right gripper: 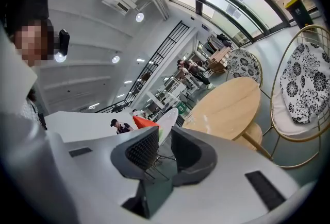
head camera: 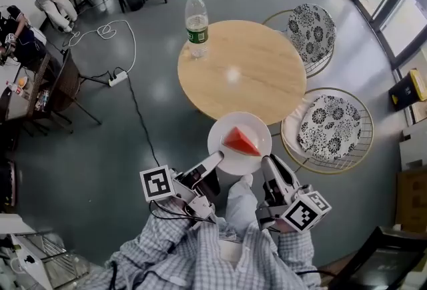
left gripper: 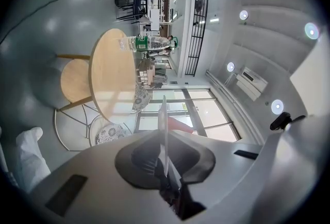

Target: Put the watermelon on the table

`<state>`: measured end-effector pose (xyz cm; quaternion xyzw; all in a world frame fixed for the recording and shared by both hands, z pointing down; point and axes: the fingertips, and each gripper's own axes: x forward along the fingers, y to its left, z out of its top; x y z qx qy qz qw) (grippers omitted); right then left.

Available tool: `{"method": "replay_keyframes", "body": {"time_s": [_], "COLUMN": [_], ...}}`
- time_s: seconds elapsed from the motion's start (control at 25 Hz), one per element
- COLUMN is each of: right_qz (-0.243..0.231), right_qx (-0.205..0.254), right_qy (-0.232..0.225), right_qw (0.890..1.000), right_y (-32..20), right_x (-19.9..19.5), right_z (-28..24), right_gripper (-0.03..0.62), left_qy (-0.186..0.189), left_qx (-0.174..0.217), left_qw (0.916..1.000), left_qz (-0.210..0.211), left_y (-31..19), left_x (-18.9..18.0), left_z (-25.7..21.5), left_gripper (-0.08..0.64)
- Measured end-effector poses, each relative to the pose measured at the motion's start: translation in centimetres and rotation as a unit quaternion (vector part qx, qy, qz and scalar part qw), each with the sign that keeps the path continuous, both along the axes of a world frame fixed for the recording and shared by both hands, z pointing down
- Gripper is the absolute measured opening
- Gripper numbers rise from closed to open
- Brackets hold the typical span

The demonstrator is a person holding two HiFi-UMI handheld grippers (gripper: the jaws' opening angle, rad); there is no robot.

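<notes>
A red watermelon wedge (head camera: 240,141) lies on a white plate (head camera: 223,161) that hangs in the air just short of the round wooden table's (head camera: 243,69) near edge. My left gripper (head camera: 219,157) is shut on the plate's left rim; in the left gripper view the plate (left gripper: 164,130) stands edge-on between the jaws with the wedge (left gripper: 179,125) behind it. My right gripper (head camera: 268,162) is at the plate's right rim. In the right gripper view its jaws stand apart, with the plate (right gripper: 167,121) and wedge (right gripper: 144,121) just beyond them. A water bottle (head camera: 196,23) stands on the table's far left.
Two wire chairs with patterned cushions stand to the right of the table, one at the back (head camera: 310,32) and one nearer (head camera: 329,127). A power strip with cable (head camera: 118,77) lies on the floor to the left. Dark chairs and tables stand further left.
</notes>
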<state>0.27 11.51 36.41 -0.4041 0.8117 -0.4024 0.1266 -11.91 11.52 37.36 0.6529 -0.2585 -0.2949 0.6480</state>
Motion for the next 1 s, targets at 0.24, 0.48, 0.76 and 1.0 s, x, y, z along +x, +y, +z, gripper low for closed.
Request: {"method": "replay_keyframes", "body": {"time_s": [0.24,0.48,0.76,1.0], "right_qz": [-0.019,-0.031,-0.041,-0.04], "right_qx": [-0.003,-0.002,0.0,-0.007], "right_qy": [0.006,0.006,0.002,0.003], "right_qw": [1.0,0.999,0.999,0.999], "right_y": [-3.7,-6.9,-9.8,-11.3], "right_x": [2.2,4.7,7.7,9.6], "right_z": [0.2,-0.1,0.2,1.0], "right_gripper": [0.083,0.083,0.083,0.083], "left_qy": [0.001,0.0,-0.004,-0.01], "left_qx": [-0.008,-0.005,-0.006,-0.017], "left_qw": [0.9997,0.9994,0.999,0.9989], "left_qz": [-0.022,-0.035,-0.044,-0.042], "left_y": [-3.1,-6.0,-8.7,-10.2], "left_x": [2.2,4.8,7.8,9.7], "left_z": [0.2,-0.1,0.2,0.9], "left_gripper": [0.034,0.032,0.032,0.032]}}
